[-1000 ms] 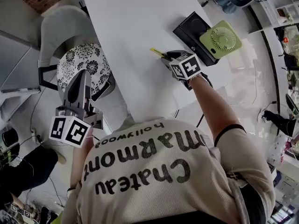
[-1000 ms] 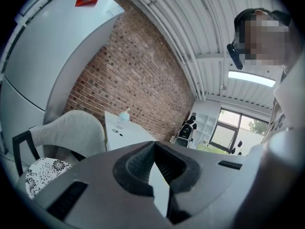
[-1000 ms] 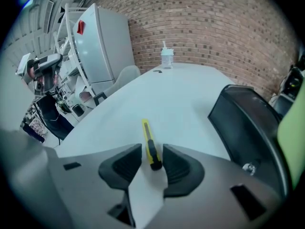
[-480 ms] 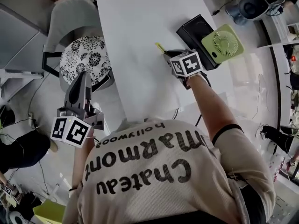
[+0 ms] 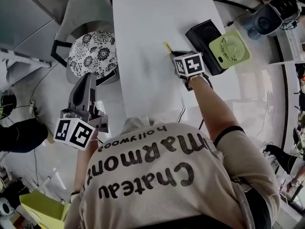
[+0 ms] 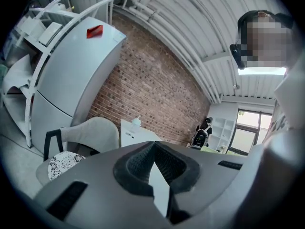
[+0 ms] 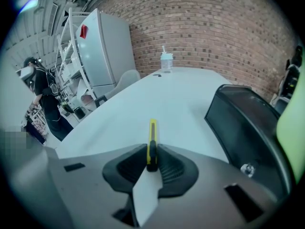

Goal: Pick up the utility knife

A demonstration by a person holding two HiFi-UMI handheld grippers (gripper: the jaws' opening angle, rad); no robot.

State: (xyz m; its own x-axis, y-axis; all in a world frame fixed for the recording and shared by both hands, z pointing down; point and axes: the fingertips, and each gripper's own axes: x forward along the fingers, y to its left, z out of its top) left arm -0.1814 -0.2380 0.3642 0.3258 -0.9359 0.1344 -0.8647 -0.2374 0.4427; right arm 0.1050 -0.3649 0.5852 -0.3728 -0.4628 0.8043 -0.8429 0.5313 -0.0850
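One utility knife (image 7: 152,133) between the closing jaws of the right gripper (image 7: 152,156); left gripper (image 6: 153,146) closed, empty.

Straight ahead of the left gripper (image 6: 153,147), a red brick wall (image 6: 152,85) closes the room under a ribbed white ceiling (image 6: 190,27), and a long white surface (image 6: 136,132) runs toward it. To that gripper's left stand a tall white refrigerator (image 6: 71,75) and white open shelving (image 6: 43,18) on a pale floor (image 6: 14,151). Nearer in is a grey armchair (image 6: 95,130) with a flower-patterned cushion (image 6: 62,162), and far to its right a bright window (image 6: 248,133) lights white shelves (image 6: 220,128).
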